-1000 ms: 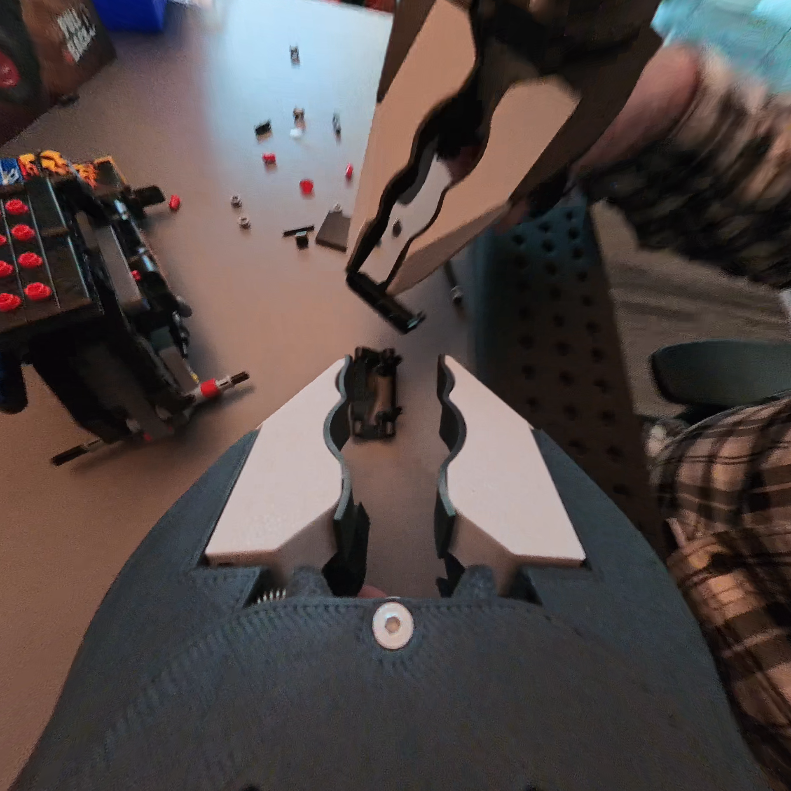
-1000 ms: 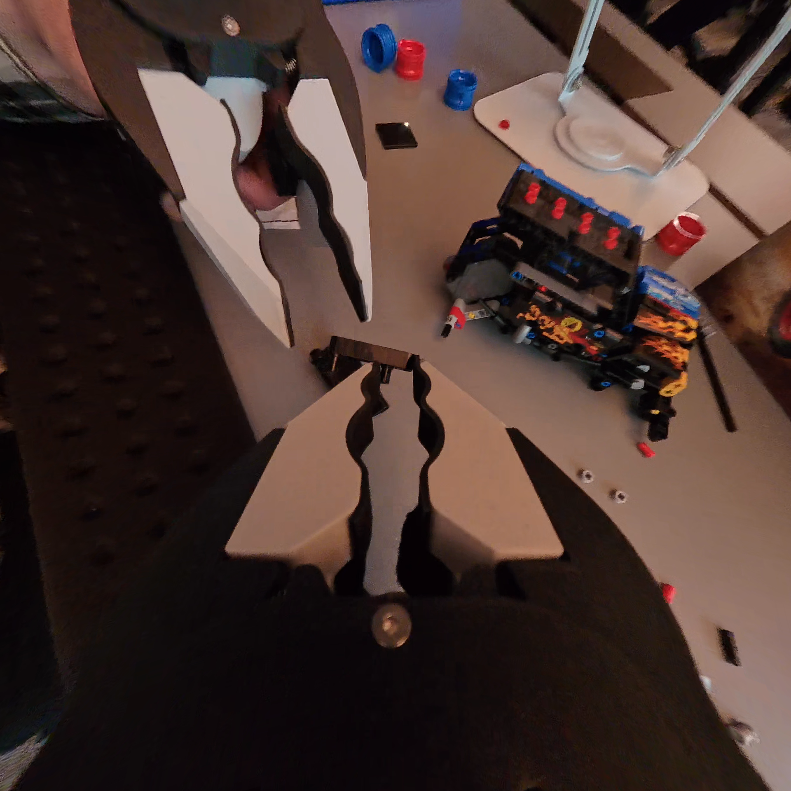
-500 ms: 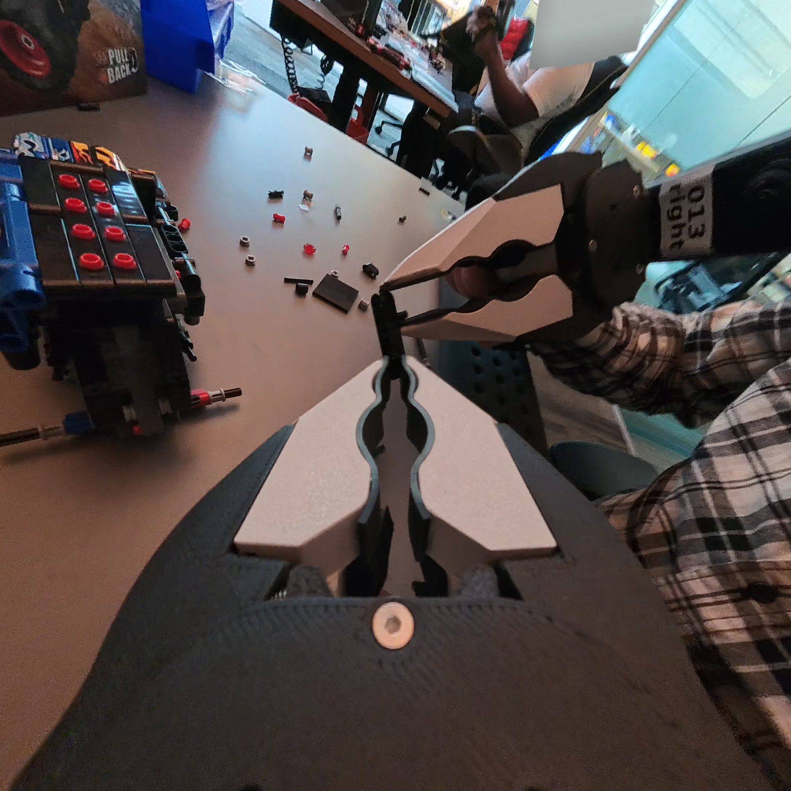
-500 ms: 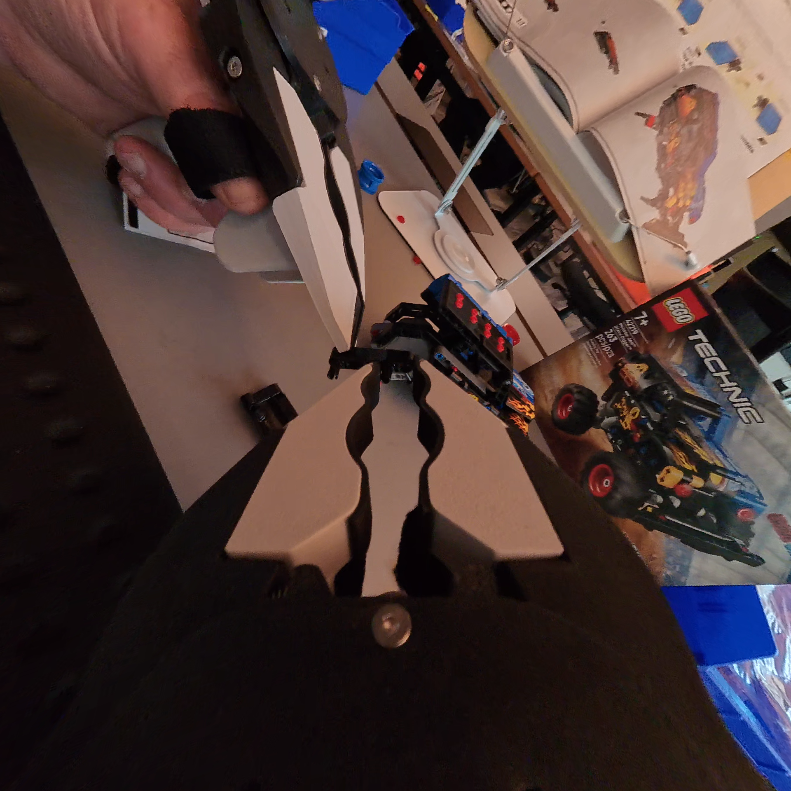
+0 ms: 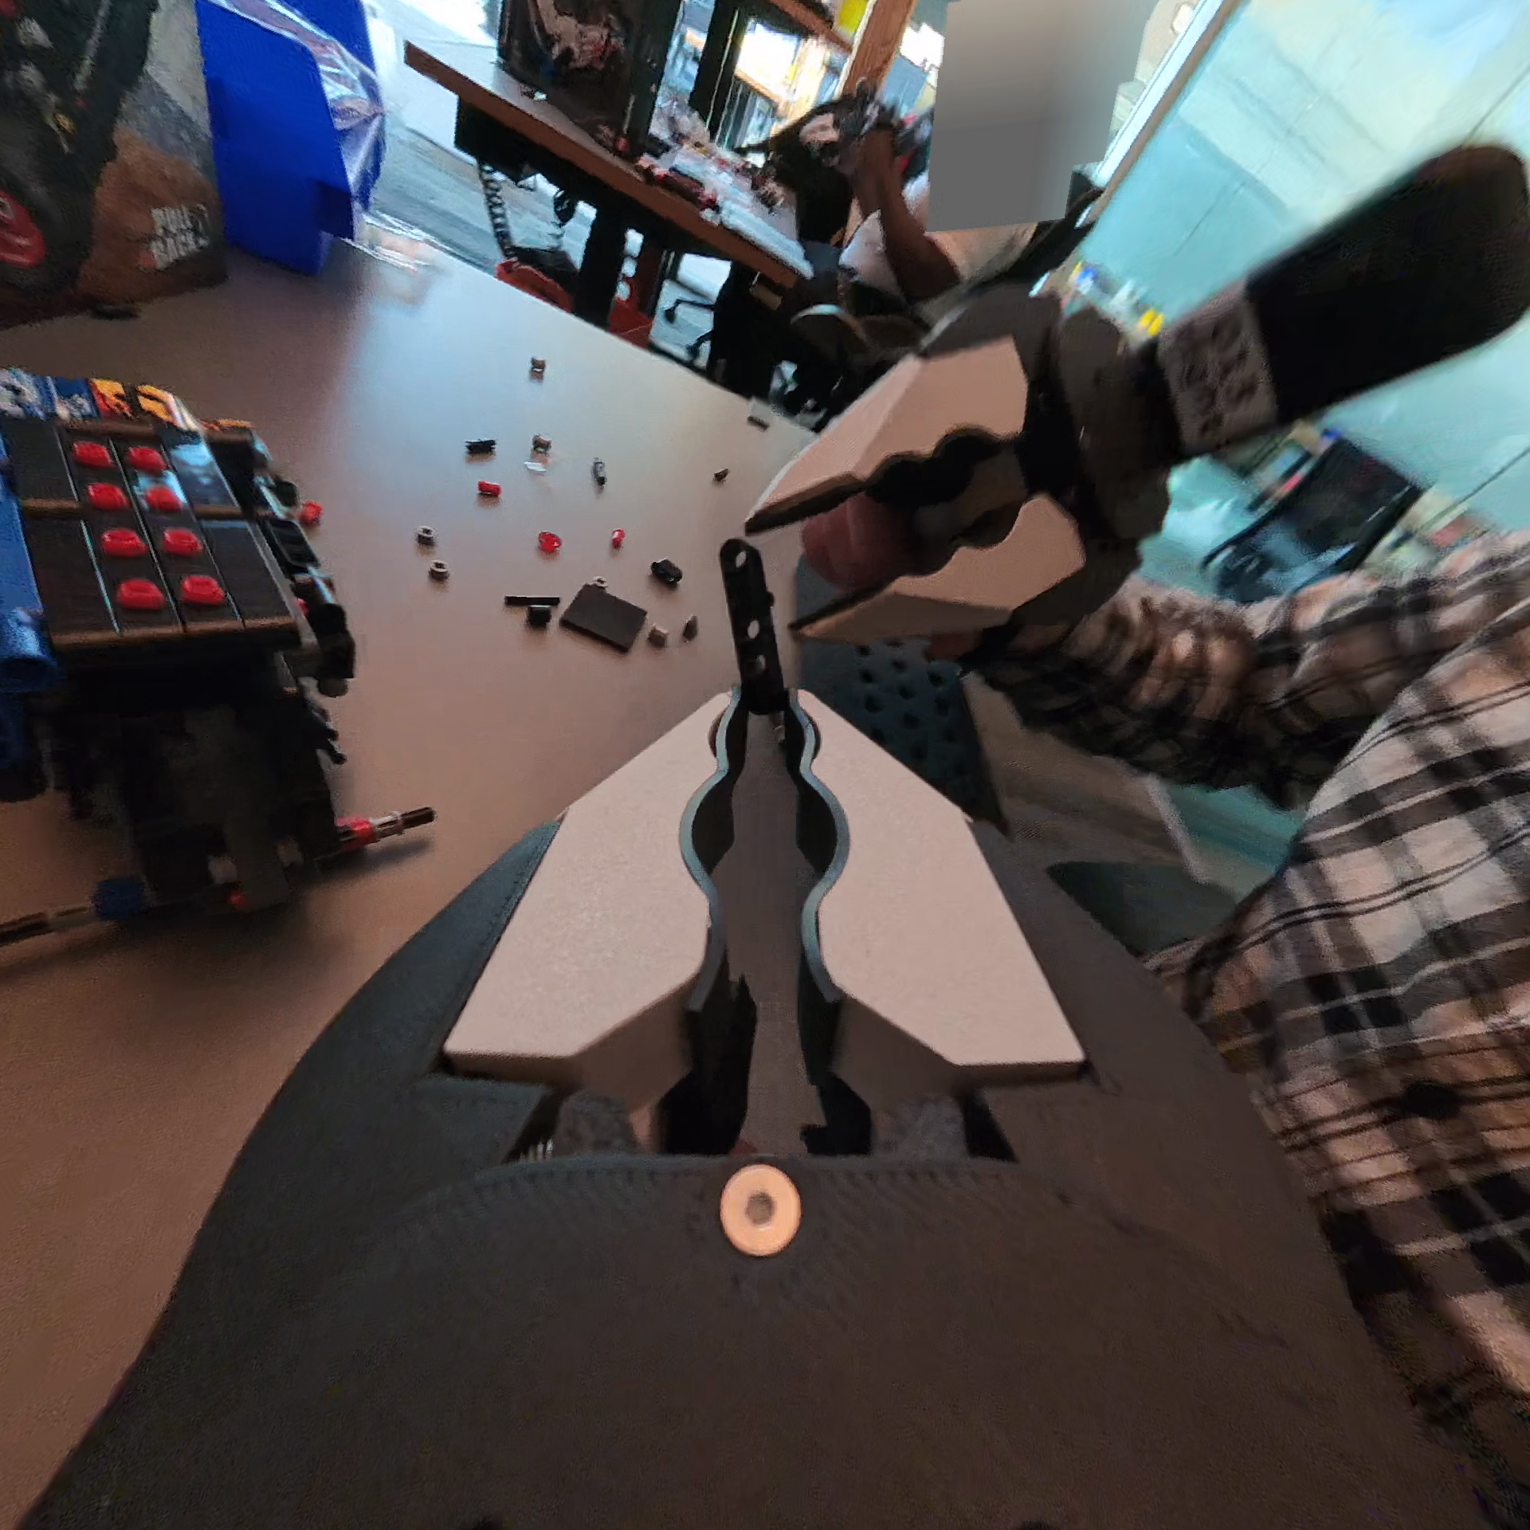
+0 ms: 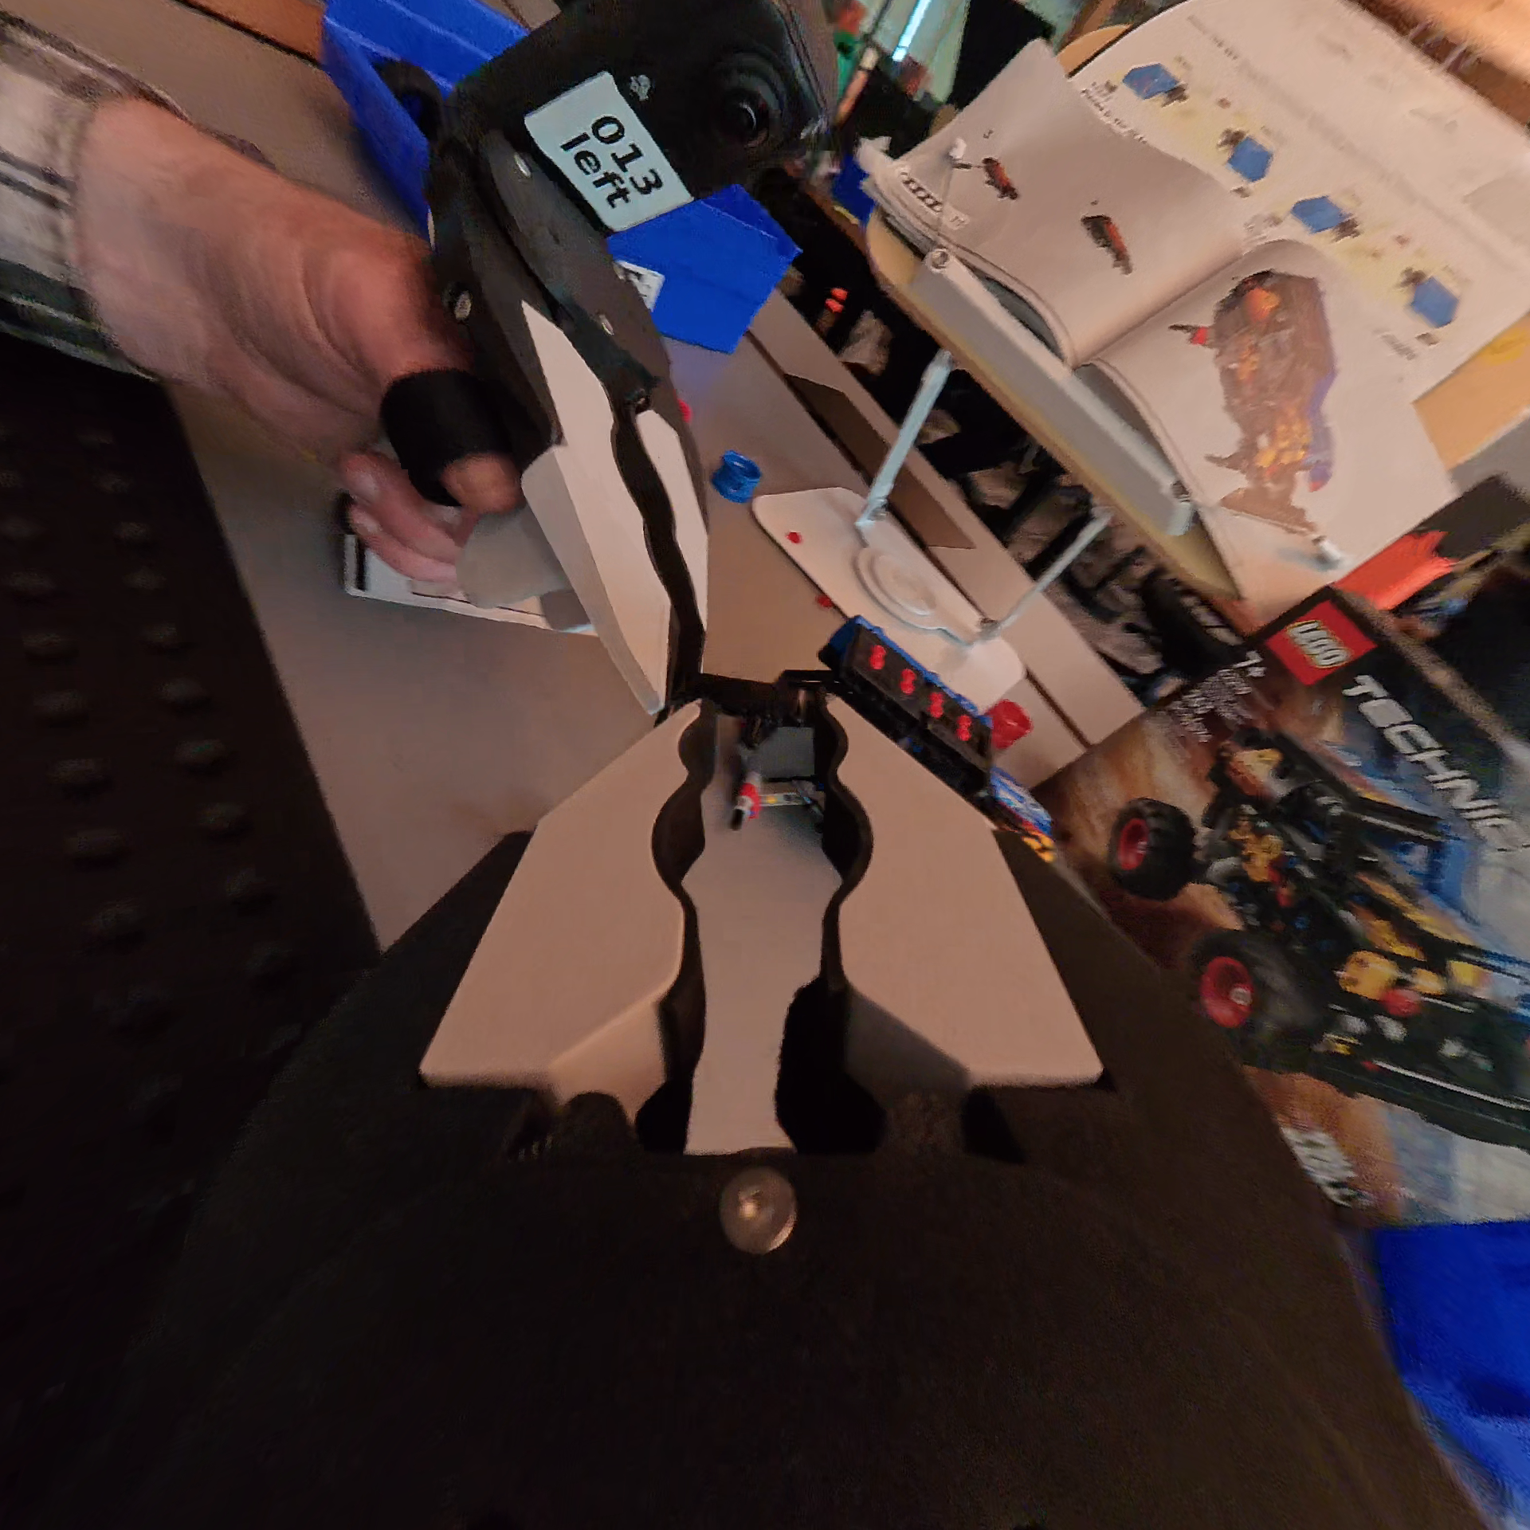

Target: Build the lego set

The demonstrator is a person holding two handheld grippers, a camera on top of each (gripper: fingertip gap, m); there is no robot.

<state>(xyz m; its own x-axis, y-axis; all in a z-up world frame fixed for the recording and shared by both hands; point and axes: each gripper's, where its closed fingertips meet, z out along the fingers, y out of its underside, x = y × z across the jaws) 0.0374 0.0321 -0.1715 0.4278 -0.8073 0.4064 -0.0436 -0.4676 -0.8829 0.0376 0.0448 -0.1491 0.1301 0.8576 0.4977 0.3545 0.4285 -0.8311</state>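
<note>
My left gripper (image 5: 757, 704) is shut on the lower end of a black holed lego beam (image 5: 749, 621), which it holds upright above the table edge. My right gripper (image 5: 770, 575) comes in from the right with its jaws apart beside the beam's top end, not clamping it. In the right wrist view my right gripper (image 6: 762, 712) is open, and the beam (image 6: 745, 683) lies across in front of its tips, held by the left gripper (image 6: 683, 679). The partly built black and blue truck (image 5: 157, 579) with red studs stands on the table at the left.
Small loose red, black and grey pieces (image 5: 538, 538) and a black plate (image 5: 604, 617) lie mid-table. An open instruction booklet on a stand (image 6: 1200, 248), the set's box (image 6: 1325, 869) and blue bins (image 5: 281, 149) stand behind. A person sits at a far table (image 5: 869, 232). The tips of both grippers are at nearly the same place. The black plate (image 5: 604, 617) is about 15 centimeters from both grippers' fingertips.
My left gripper shut on a black part and lifted it off the table. My right gripper pinched the beam's top half a second ago and has now opened and drawn back slightly.
</note>
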